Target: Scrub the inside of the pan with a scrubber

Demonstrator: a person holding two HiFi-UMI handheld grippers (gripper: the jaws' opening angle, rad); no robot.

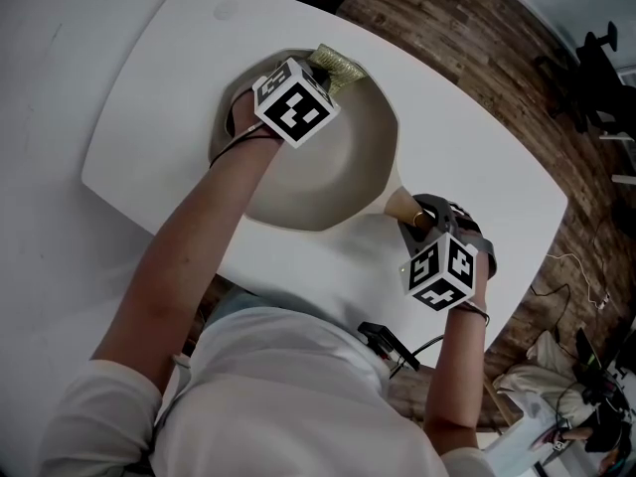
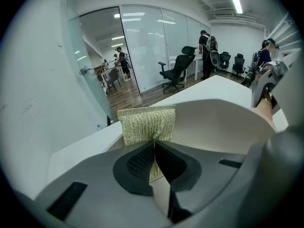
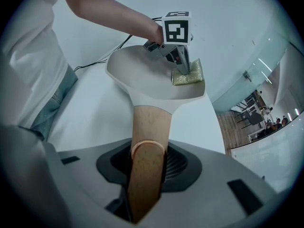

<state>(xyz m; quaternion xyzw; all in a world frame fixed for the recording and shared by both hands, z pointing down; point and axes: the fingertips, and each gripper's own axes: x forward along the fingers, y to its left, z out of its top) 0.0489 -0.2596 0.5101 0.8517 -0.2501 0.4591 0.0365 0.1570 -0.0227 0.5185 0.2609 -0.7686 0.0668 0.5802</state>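
— Nearest, at five o'clock?
— Right gripper [image 1: 425, 219], clamped on the wooden handle [image 3: 148, 122]. Steadying the pan [image 1: 348, 167] on the white table [image 1: 477, 147].
— Pointing which way?
— Handle toward five o'clock, bowl toward eleven. Long axis along that same line.
— Further out?
— Left gripper [image 2: 154, 148], pinched shut on the scrubber [image 2: 146, 122] by its lower edge. Scrubber upright against the inside wall at twelve o'clock, just under the far rim.
— Likely trouble from here?
— Probably slipping out of so thin a pinch under hard rubbing. Possibly riding up over the rim and off the pan. Twisting about the handle too, with any slackening of the near grip.
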